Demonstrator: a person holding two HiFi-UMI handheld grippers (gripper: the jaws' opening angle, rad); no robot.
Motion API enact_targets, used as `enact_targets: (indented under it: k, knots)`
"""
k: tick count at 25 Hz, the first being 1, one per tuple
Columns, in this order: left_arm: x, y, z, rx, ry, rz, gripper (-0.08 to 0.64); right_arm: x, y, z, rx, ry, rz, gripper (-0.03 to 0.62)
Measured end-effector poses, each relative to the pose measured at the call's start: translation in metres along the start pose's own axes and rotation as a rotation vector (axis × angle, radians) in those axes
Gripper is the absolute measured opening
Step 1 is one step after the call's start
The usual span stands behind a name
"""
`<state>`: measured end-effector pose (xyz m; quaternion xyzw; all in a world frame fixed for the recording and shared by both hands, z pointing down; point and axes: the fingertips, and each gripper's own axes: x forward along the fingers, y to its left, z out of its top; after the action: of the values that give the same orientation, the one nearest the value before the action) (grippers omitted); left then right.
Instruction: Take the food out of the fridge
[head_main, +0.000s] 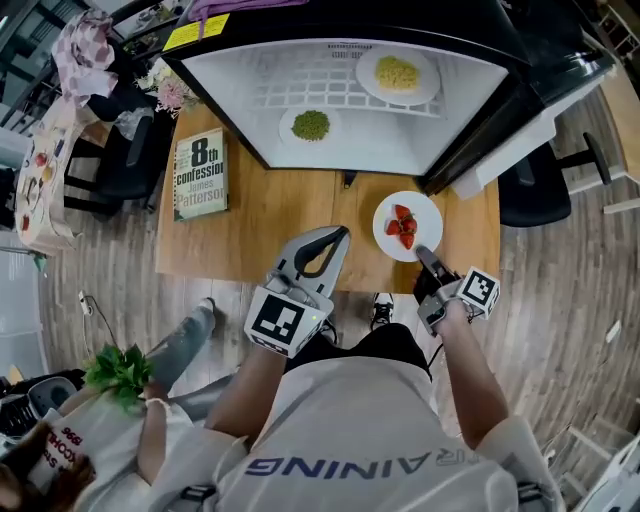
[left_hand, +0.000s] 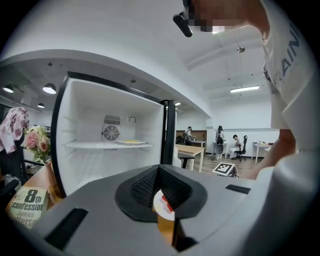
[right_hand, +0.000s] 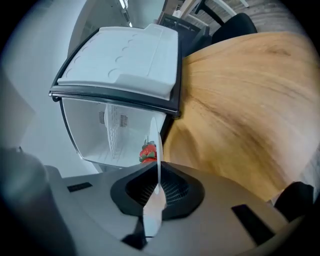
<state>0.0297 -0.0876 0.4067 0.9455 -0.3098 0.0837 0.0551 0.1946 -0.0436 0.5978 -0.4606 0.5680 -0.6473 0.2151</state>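
A white plate of strawberries (head_main: 407, 226) is over the wooden table (head_main: 260, 215), in front of the open fridge (head_main: 350, 100). My right gripper (head_main: 422, 253) is shut on its near rim. In the right gripper view the plate (right_hand: 155, 142) shows edge-on between the pads, strawberries (right_hand: 148, 152) beyond. Inside the fridge, a plate of yellow food (head_main: 397, 75) sits on the shelf and a plate of green food (head_main: 311, 125) lies lower down. My left gripper (head_main: 338, 236) is shut and empty, left of the strawberry plate. It faces the fridge (left_hand: 110, 140) in its own view.
A book (head_main: 200, 175) lies on the table's left part, with flowers (head_main: 170, 90) behind it. The fridge door (head_main: 540, 110) stands open at the right, a black chair (head_main: 540, 190) beside it. Several people are at far desks (left_hand: 235, 147).
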Motion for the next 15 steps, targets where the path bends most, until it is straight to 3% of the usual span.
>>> enact_targets:
  k: [5,8,15]
  knots:
    - [0.021,-0.032,-0.001,0.02,0.01,-0.085,0.009,-0.04,-0.057,0.01,0.053,-0.073,-0.093,0.031]
    - [0.034,-0.046,-0.002,0.025,0.017,-0.114,0.008,-0.054,-0.076,0.023,0.101,-0.132,-0.109,0.031]
    - [0.048,-0.063,-0.001,0.027,0.02,-0.146,0.009,-0.068,-0.099,0.041,0.101,-0.177,-0.165,0.031]
